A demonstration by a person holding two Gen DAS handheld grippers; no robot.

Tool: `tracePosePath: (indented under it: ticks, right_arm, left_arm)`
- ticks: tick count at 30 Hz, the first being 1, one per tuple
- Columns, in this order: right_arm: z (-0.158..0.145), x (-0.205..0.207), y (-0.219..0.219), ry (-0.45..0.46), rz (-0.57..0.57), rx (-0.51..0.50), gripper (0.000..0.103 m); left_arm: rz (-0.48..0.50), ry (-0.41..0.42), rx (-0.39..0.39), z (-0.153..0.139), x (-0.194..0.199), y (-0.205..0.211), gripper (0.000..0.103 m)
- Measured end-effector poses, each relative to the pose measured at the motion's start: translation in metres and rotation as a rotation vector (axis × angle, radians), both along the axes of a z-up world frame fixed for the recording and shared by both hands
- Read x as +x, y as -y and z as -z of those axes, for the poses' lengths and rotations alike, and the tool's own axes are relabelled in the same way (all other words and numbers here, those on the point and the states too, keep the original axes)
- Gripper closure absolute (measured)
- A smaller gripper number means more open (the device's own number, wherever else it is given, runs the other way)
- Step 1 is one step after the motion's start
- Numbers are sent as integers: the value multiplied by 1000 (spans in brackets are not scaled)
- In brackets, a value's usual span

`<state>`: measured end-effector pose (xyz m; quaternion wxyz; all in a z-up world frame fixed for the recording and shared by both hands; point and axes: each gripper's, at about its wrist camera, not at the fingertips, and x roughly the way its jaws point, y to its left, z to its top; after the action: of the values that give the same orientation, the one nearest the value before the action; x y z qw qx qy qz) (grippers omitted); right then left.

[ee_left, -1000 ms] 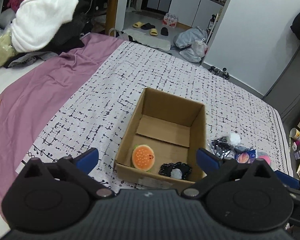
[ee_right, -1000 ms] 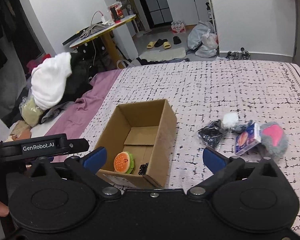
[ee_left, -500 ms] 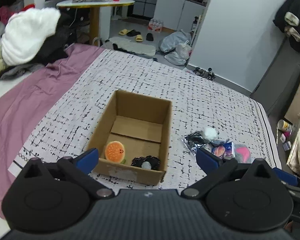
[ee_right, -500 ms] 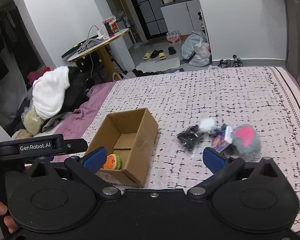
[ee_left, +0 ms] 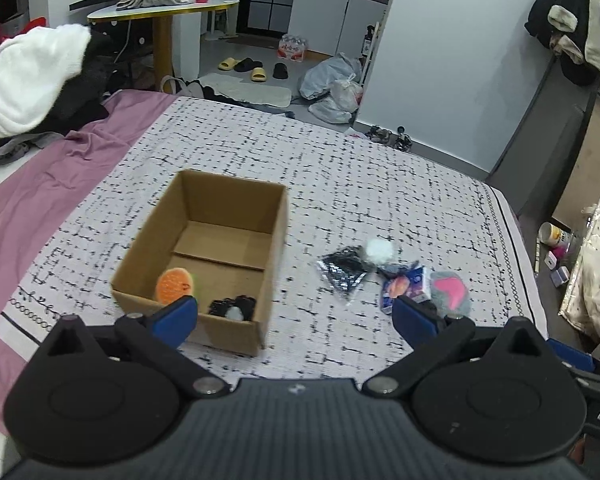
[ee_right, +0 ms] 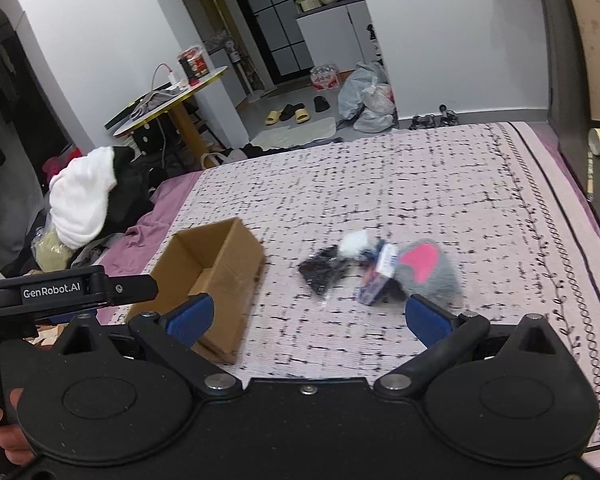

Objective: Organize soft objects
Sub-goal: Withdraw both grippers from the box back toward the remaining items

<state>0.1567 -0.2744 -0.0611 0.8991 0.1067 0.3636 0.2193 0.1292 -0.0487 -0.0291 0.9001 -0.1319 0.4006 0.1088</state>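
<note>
I have both grippers held above the near edge of the bed; my left gripper point(ee_left: 295, 316) has its blue fingers point(ee_left: 176, 318) spread wide with nothing between them, and my right gripper point(ee_right: 308, 318) is likewise spread wide and carries nothing. The cardboard box point(ee_left: 204, 256) sits open on the black-and-white patterned blanket point(ee_left: 360, 168), to the left of the loose pile; inside it I see an orange burger-shaped plush point(ee_left: 175, 285) against the near left corner, and a black lacy item with a white puff point(ee_left: 233, 309) beside it along the near wall. To the right of the box, apart from it, lies the pile; a black mesh packet point(ee_left: 342, 270) sits nearest the box, a white pom-pom point(ee_left: 379, 249) touches its far side, a small blue printed packet point(ee_left: 406, 286) lies next, and a grey fluffy piece with a pink heart point(ee_left: 450, 290) is farthest right, touching the packet. From the right wrist view the pile is blurred; I can make out the grey and pink piece just ahead of my right finger point(ee_right: 428, 322). A white and black heap of clothes point(ee_left: 36, 84) rests on the purple sheet point(ee_left: 32, 200) far left.
</note>
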Motion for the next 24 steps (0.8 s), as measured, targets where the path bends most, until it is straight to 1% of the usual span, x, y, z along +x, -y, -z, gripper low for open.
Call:
tracePosePath:
  ticks: [8,14,16,18,20,21,24]
  right_arm:
    - [12,10,44,4,69,13,0]
    - [25,22,63,-17,81,17,2]
    - [30,27,67,-30,86,23,6]
    - [34,32,69,-44,86,34,12]
    - [40,37,70,-59,86,51,15]
    - [42,39,70,-67,82,59,18]
    - [50,47,66,-96,64,90,21]
  left_arm:
    - [42,29,-19,7,16,32,1]
    - [77,29,-32,16,32,54,3]
    - [87,32,-33,19,36,60,5]
    - [95,29,-28,23,41,65,8]
    - [97,21,-36,27,47,66,9]
    - [96,17,-41,30,49,67,11]
    - [85,0,-38,38,59,66,16]
